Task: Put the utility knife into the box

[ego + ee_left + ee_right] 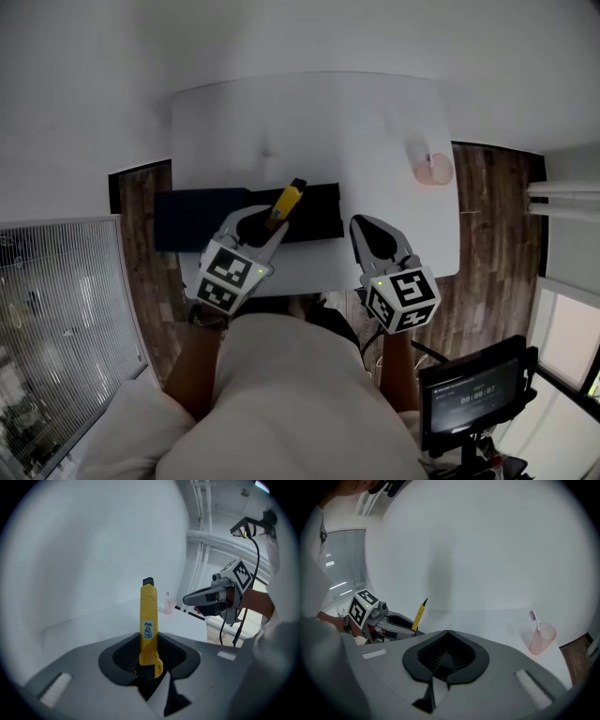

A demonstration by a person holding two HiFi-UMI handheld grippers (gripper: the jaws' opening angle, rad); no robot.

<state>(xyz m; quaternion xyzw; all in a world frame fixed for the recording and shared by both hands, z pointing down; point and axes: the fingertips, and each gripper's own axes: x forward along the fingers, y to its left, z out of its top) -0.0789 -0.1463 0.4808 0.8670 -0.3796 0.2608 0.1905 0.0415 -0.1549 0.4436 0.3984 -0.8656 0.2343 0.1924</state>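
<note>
A yellow utility knife (287,200) with a black tip stands out of my left gripper (267,222), which is shut on its lower end. In the left gripper view the knife (148,620) rises upright between the jaws of the left gripper (151,666). The gripper and knife hang over a dark box (202,217) that lies along the near edge of the white table (309,122). My right gripper (362,228) is to the right of the box, shut, with nothing in its jaws (449,632). From the right gripper view the knife (419,614) shows at the left.
A pink cup (434,169) with a toothbrush stands at the table's right edge, and shows as the cup (542,639) in the right gripper view. A small monitor on a stand (473,394) is at lower right. Wooden floor surrounds the table.
</note>
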